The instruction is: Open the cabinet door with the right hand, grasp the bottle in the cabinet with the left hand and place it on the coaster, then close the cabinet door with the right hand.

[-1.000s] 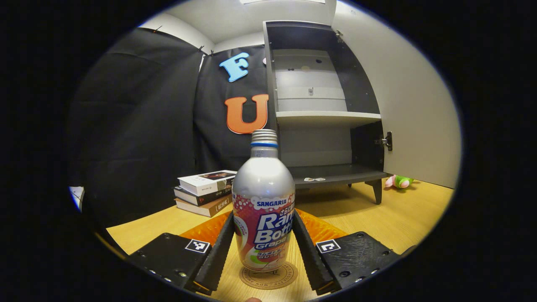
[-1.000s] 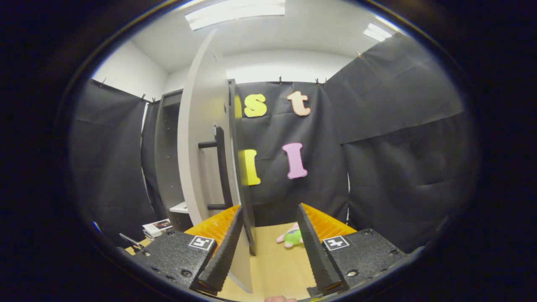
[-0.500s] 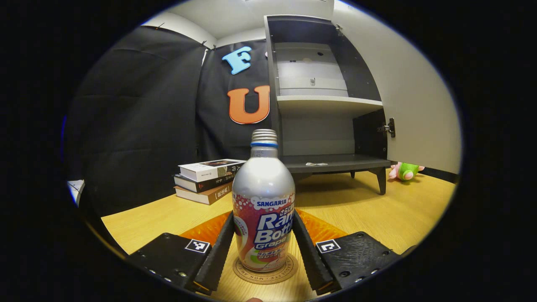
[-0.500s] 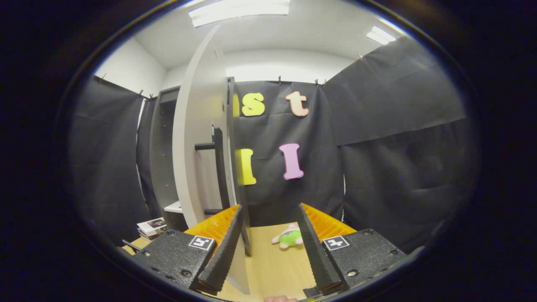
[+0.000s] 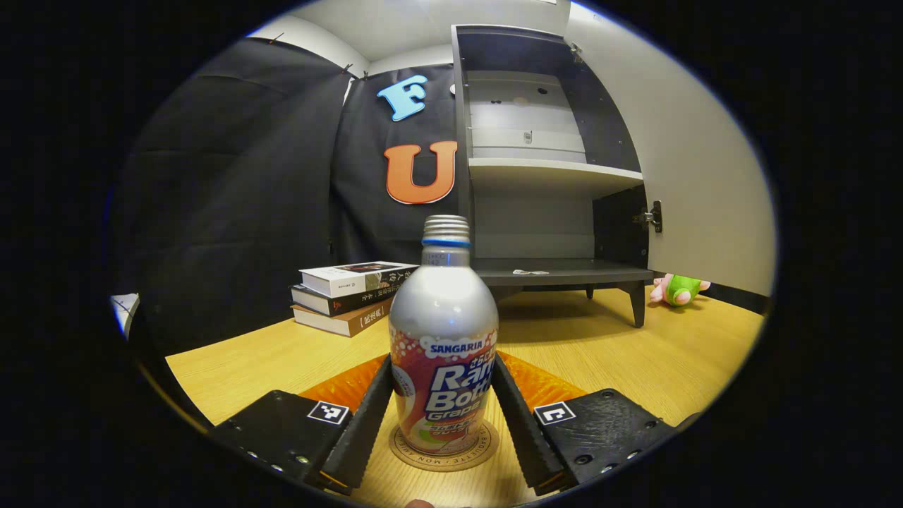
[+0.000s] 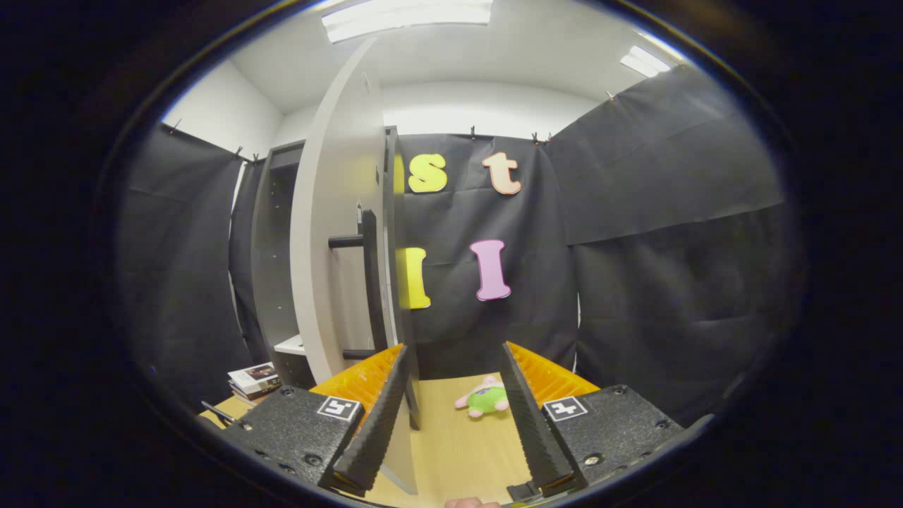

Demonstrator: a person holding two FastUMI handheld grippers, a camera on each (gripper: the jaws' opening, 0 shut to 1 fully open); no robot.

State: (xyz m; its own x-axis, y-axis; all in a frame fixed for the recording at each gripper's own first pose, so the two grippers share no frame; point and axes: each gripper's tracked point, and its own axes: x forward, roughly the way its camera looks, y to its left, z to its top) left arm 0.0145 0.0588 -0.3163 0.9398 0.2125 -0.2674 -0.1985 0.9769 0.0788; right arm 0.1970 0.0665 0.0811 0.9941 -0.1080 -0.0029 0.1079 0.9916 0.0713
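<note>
1. Left gripper view: the left gripper (image 5: 442, 416) is clamped on the bottle (image 5: 443, 346), one finger pressing each side of its lower body. The bottle stands upright on the round coaster (image 5: 444, 451) at 6 o'clock on the worktop (image 5: 635, 353).
2. The bottle looks like thin metal with a screw cap: stiff, smooth, probably slippery, and top-heavy if full. A hold low on the labelled body seems best; the rounded shoulder would likely slip.
3. At 12 to 1 o'clock stands the open cabinet (image 5: 550, 169), its shelves bare. A stack of books (image 5: 349, 296) lies at 10 o'clock, and a plush toy (image 5: 679, 289) at 3 o'clock. Nothing crowds the coaster.
4. Right gripper view: the right gripper (image 6: 451, 416) has its fingers apart, holding nothing. The cabinet door (image 6: 335, 233) stands open at 10 to 11 o'clock, its dark bar handle (image 6: 368, 282) facing the gripper. The toy (image 6: 487, 398) lies well apart on the worktop and should not block the door's swing.
</note>
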